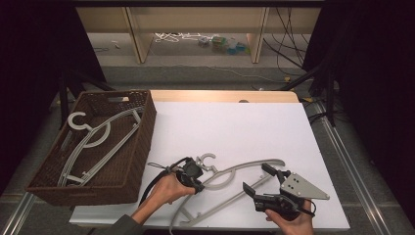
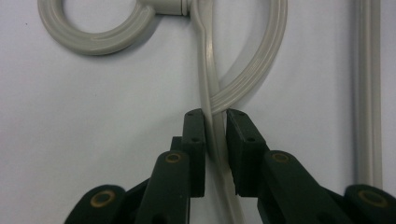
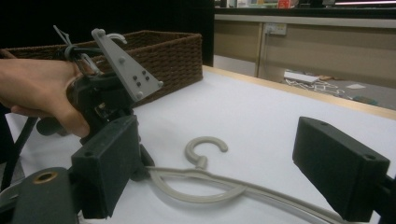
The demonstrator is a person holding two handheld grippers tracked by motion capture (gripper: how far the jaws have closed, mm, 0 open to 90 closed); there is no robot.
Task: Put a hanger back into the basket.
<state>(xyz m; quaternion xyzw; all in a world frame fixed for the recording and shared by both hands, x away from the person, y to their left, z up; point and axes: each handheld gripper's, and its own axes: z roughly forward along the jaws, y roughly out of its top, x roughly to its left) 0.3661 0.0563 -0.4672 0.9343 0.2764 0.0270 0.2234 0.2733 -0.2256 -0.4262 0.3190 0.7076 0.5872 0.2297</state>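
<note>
The table [image 1: 235, 122] has a flat white top with a strip of pale wood along its far edge; around it the room is dark, and at 12 o'clock there is a pale wooden frame [image 1: 137, 34] with loose cables [image 1: 288, 44] and small bits on the grey floor.

A brown woven basket [image 1: 142, 127] sits at 9 o'clock on the table's left edge; the high view looks into it and shows grey hangers in the basket [image 1: 93, 142], but how many lie stacked there I cannot tell; the right gripper view shows just the basket's side wall.

One more grey hanger [image 1: 230, 171] lies flat on the white top at 6 o'clock, with its hook [image 1: 206, 160] pointing to 12 o'clock.

There are two tools and two hands; the left hand [image 1: 164, 188] holds the left gripper [image 1: 195, 176] at 7 o'clock; the left gripper view, from very close, shows its two black jaws pressed in on a thin bar of the hanger just below the hook, pinching it.

The right hand [image 1: 291, 223] holds the right gripper [image 1: 257, 178] at 5 o'clock; its jaws are spread wide, just above the hanger's long arm, gripping nothing; a grey three-cornered plate [image 1: 303, 186] sits on top of it.
</note>
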